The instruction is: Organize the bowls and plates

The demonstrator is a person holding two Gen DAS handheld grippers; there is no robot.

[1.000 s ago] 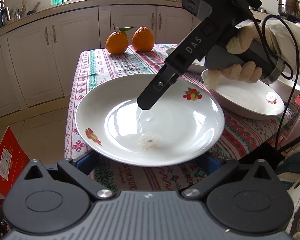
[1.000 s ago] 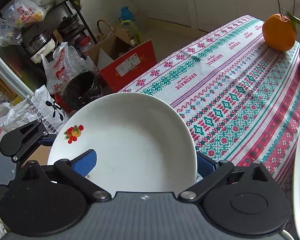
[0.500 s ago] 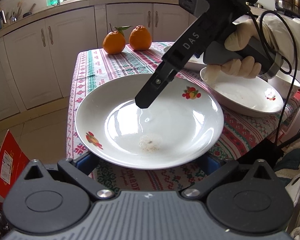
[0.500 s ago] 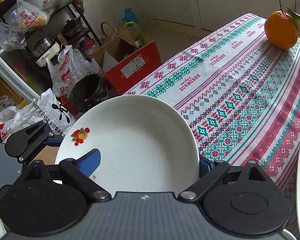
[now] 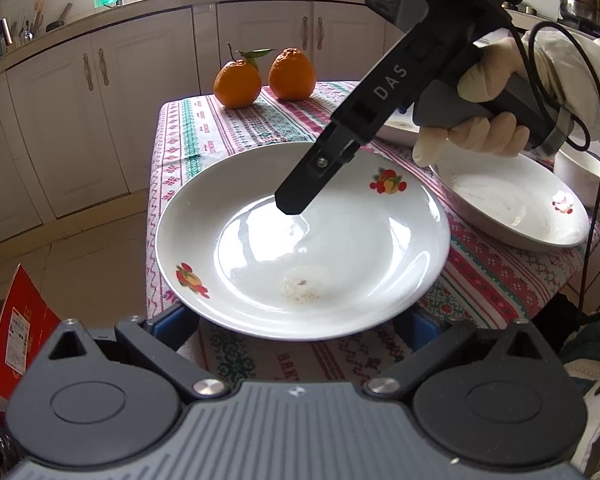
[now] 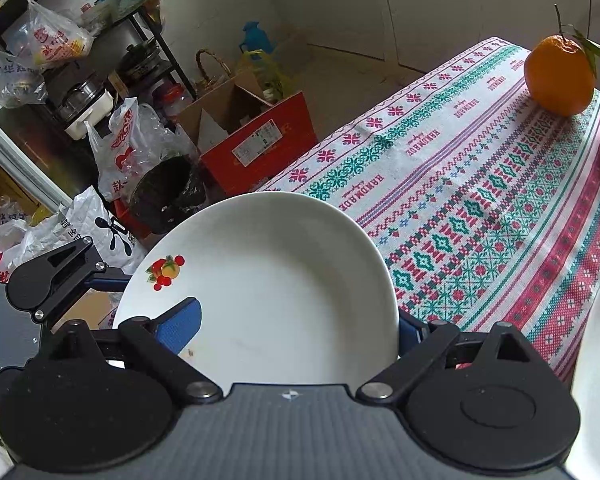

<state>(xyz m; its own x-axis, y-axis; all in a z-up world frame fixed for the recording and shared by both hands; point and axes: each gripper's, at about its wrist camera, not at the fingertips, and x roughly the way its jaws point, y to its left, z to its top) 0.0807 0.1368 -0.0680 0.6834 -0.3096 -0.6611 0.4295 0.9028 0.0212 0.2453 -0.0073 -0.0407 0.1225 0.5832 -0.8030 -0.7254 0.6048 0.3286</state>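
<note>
A white plate [image 5: 300, 240] with fruit decals and a crumb stain is held above the near end of the table. My left gripper [image 5: 300, 320] sits under its near rim with both blue pads below it, jaws wide. My right gripper [image 6: 296, 328] has one blue finger [image 6: 180, 326] over the plate [image 6: 268, 288] and the other under its rim, shut on it; in the left wrist view its finger [image 5: 312, 176] rests inside the plate. A second white plate [image 5: 512, 204] lies on the table at right.
Two oranges [image 5: 264, 78] stand at the table's far end on the patterned cloth [image 6: 480, 200]. A white bowl [image 5: 584, 176] sits at the far right, another dish [image 5: 396, 128] behind the right gripper. A red box [image 6: 256, 140], bin and bags crowd the floor left.
The plate and both grippers have shifted slightly toward the table's far end; the grip on the plate is unchanged.
</note>
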